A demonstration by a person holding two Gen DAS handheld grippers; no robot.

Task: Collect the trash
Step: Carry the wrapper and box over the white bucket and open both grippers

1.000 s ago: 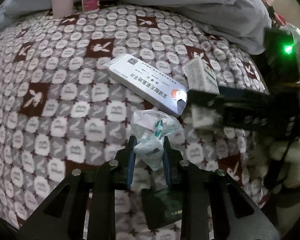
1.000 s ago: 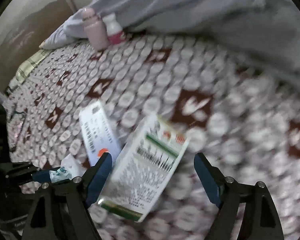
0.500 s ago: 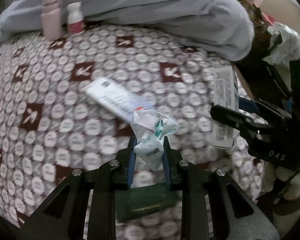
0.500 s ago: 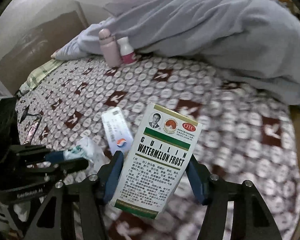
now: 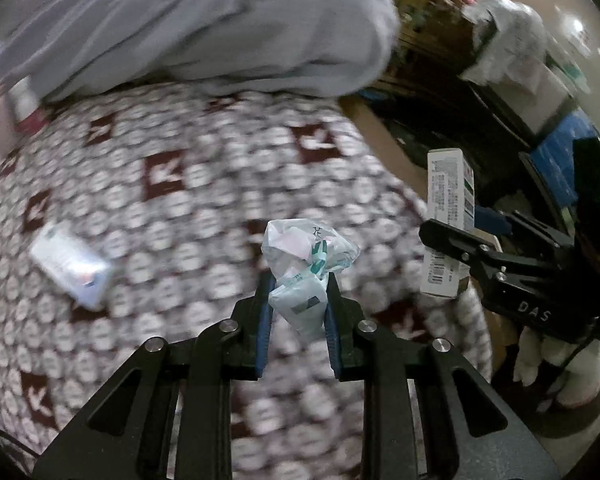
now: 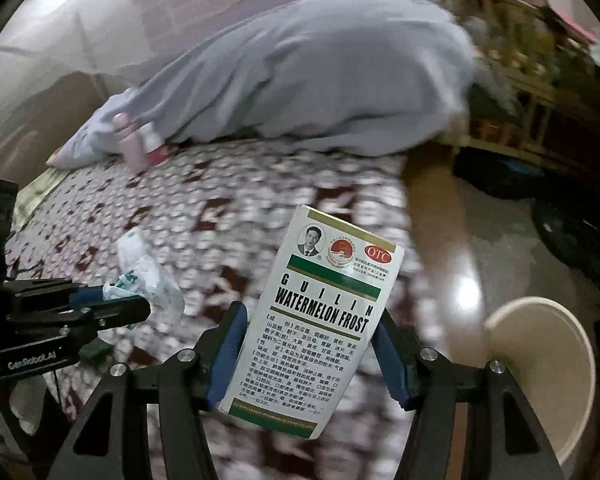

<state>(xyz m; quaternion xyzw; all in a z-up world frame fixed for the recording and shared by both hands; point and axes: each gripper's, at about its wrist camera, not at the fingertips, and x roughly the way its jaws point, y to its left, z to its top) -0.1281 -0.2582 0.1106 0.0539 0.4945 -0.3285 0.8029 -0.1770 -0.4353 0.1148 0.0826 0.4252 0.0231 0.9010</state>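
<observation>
A crumpled white-and-green plastic wrapper [image 5: 306, 268] is pinched in my left gripper [image 5: 297, 288], held above the patterned bedspread [image 5: 172, 184]. My right gripper [image 6: 306, 344] is shut on a white medicine box [image 6: 320, 316] printed "Watermelon Frost", lifted off the bed. The box [image 5: 446, 228] and the right gripper [image 5: 500, 264] appear at the right in the left wrist view. The left gripper [image 6: 112, 300] with the wrapper [image 6: 148, 280] shows at the left of the right wrist view. A long white medicine carton [image 5: 70, 266] still lies on the bedspread at the left.
A grey quilt [image 6: 312, 76] is heaped at the back of the bed, with a pink bottle [image 6: 130, 144] and a small white bottle beside it. A round beige rim [image 6: 548, 364] shows at the lower right, past the bed's edge. Cluttered shelves [image 5: 500, 60] stand at the right.
Both grippers rose and swung right toward the bed's edge. The right gripper closed on the medicine box and lifted it. The long carton stayed behind on the bedspread.
</observation>
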